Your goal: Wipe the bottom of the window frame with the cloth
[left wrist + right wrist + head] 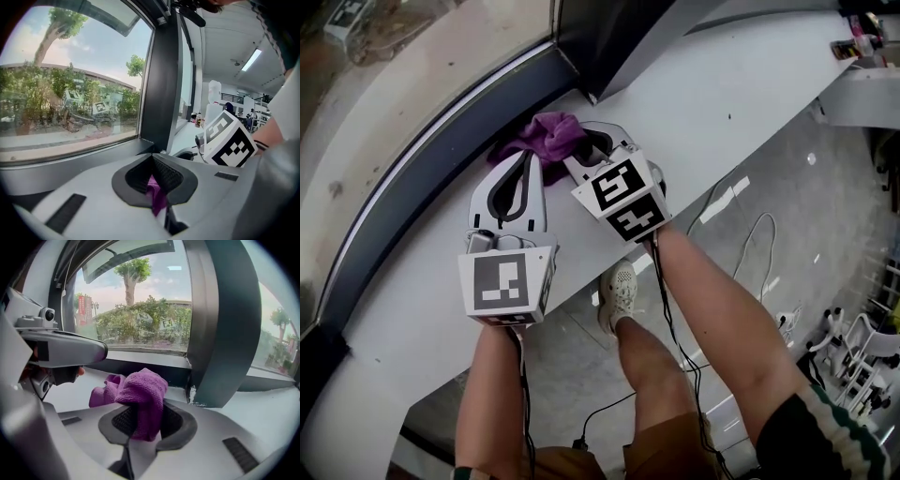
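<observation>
A purple cloth point(551, 134) lies bunched on the white sill point(722, 89), against the dark bottom strip of the window frame point(441, 141). My right gripper point(587, 142) is shut on the cloth's right side. In the right gripper view a thick fold point(143, 399) hangs between the jaws of my right gripper point(143, 417). My left gripper point(527, 157) reaches the cloth's left edge. In the left gripper view my left gripper point(157, 187) pinches a thin corner of the cloth point(157, 197). The frame's bottom point(140, 363) runs just behind the cloth.
A dark vertical mullion point(581, 47) point(225, 333) meets the sill just right of the cloth. Small items point(858, 42) sit at the sill's far right end. Below the sill are the person's legs, a shoe point(619, 295) and cables point(750, 244) on the floor.
</observation>
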Motion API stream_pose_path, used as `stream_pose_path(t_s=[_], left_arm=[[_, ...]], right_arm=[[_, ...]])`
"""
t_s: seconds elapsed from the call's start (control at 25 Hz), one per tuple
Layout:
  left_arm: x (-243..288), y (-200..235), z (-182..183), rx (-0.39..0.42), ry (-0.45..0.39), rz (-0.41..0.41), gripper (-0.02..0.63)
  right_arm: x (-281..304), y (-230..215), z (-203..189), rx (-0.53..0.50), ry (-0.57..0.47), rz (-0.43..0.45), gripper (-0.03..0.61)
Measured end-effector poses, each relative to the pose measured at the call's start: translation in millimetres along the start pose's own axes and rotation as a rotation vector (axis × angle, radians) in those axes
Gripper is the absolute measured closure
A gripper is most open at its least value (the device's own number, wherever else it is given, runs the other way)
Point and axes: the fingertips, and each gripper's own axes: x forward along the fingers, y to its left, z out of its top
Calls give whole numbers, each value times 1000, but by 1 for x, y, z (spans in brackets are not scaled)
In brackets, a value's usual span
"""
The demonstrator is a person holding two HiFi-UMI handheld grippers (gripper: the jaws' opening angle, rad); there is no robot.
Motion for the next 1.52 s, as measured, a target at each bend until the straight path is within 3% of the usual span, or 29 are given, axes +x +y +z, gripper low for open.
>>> stream_pose_path(t_s=[0.48,0.68,0.88,1.12,1.52], left_arm=[[28,-14,21,16,-27,-21,604],[38,-20,17,46,1,-40,604],[18,-13,13,58,16,-48,604],[39,-30,12,55,25,-63,604],[25,-47,13,84,14,-65,604]], right_arm=[[-11,-44,-5,27,20,-115,476],[-10,-48,-5,34,14,-99,476],[-12,-22,-3,33,32,-67,476],[-20,-47,-21,40,56,-65,476],[-44,-35,-44,58,93,-73,476]])
